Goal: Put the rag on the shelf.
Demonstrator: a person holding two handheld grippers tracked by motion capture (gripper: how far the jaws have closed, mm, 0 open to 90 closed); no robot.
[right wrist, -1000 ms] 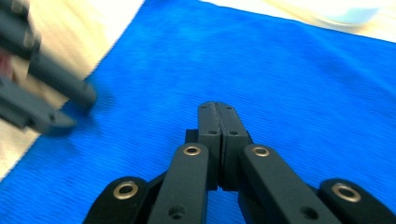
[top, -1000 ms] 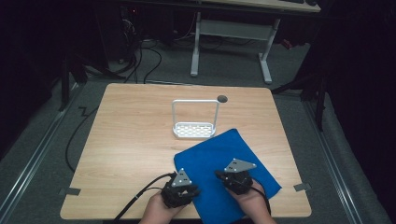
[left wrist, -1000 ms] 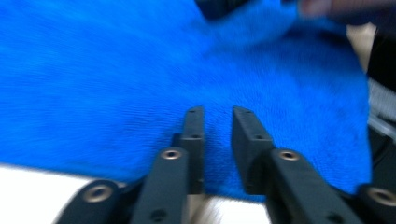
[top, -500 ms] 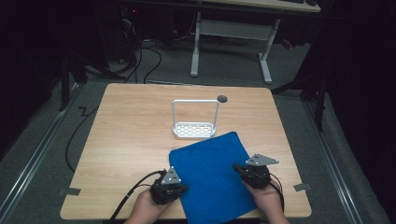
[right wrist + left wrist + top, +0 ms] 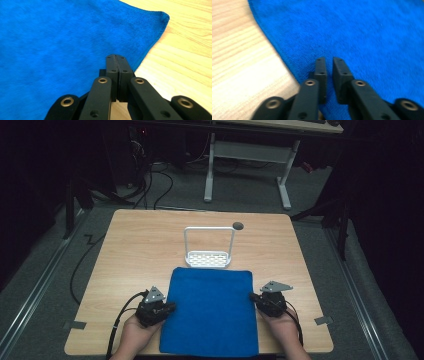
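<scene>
In the high view a blue cloth (image 5: pixel 210 310) lies flat on the wooden table (image 5: pixel 140 245) just in front of a white wire rack (image 5: pixel 208 247), with the left gripper (image 5: pixel 167 307) at its left edge and the right gripper (image 5: pixel 254 298) at its right edge, both hands low and angled inward; this looks like spreading or squaring the cloth. In the left gripper view the jaws stand slightly apart over the cloth's edge. In the right gripper view the jaws are pressed together at the edge, whether pinching cloth I cannot tell; a fold would next call for a firm hold on each side.

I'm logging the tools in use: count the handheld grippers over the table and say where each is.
2. The left gripper is at the blue towel's left edge; the right gripper is at its right edge. Both are near the table's front; none seems hidden.
</scene>
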